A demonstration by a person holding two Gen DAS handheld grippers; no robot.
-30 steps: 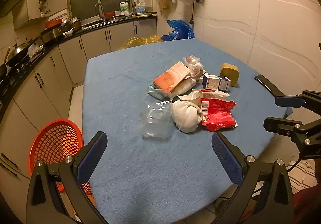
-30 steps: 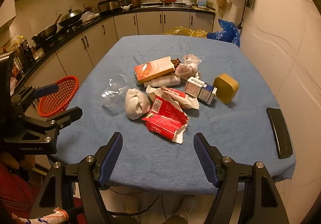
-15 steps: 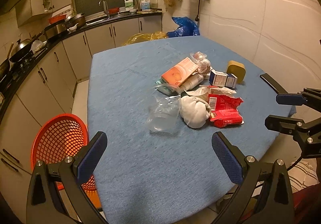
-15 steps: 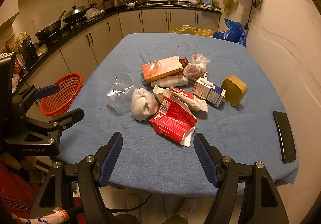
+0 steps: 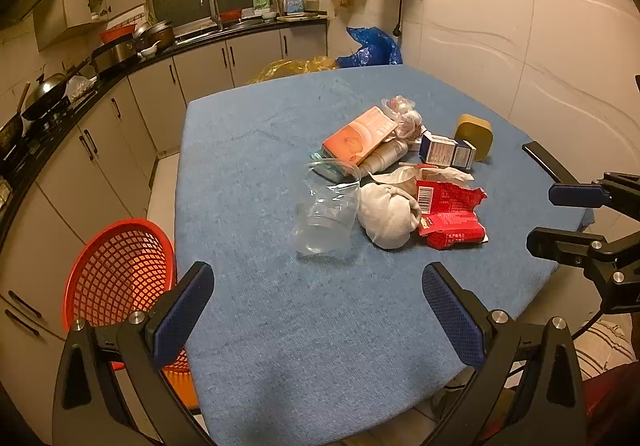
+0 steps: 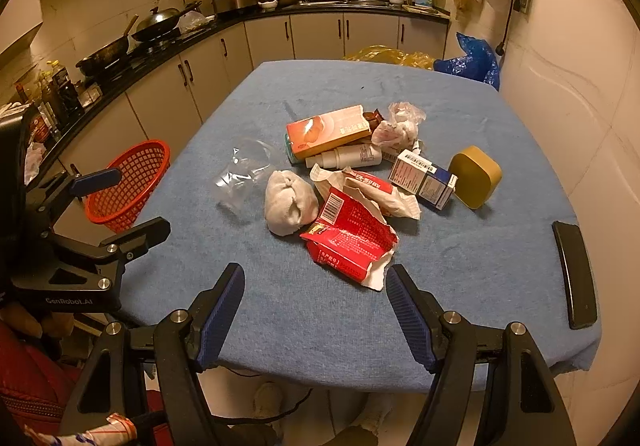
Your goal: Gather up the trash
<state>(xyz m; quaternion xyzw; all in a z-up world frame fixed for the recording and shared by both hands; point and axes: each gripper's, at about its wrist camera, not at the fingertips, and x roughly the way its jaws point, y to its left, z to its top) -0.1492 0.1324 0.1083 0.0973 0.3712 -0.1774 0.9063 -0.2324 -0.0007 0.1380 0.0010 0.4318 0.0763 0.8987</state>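
Left gripper: the left gripper (image 5: 318, 310) hangs over the near edge of the counter (image 5: 248, 174), jaws spread wide, nothing between them.
Right gripper: the right gripper (image 6: 316, 310) is likewise wide apart and empty, aimed at the near end of the pile.
Trash location: a loose heap sits mid-counter, a little right of centre, well apart from both grippers.
Destination: a red mesh basket (image 6: 132, 182) stands off the left edge of the counter, lower than its top; I judge this to be where the trash goes.
Red wrapper: the torn red wrapper (image 6: 348, 242) lies nearest the right gripper. Probably light, crinkly and easily crushed; pinching the folded thick part near the barcode should hold better than the ragged white edge.
White wad: the white wad (image 6: 290, 204) touches the wrapper's left side. Looks soft and compressible; a squeeze across its middle should do.
Clear cup: the clear plastic cup (image 6: 244, 176) lies tipped on its side, left of the wad, nearest the basket. Thin, slick and springy by the look of it; gripping across the rim wall is safer than the round body.
Boxes: the orange carton (image 6: 328, 130) and blue-white box (image 6: 424, 178) lie farther back. Stiff, flat faces, easy to clamp across the narrow side.
Not obviously trash: a yellow case (image 6: 476, 176) and a dark phone (image 6: 574, 274) at right.
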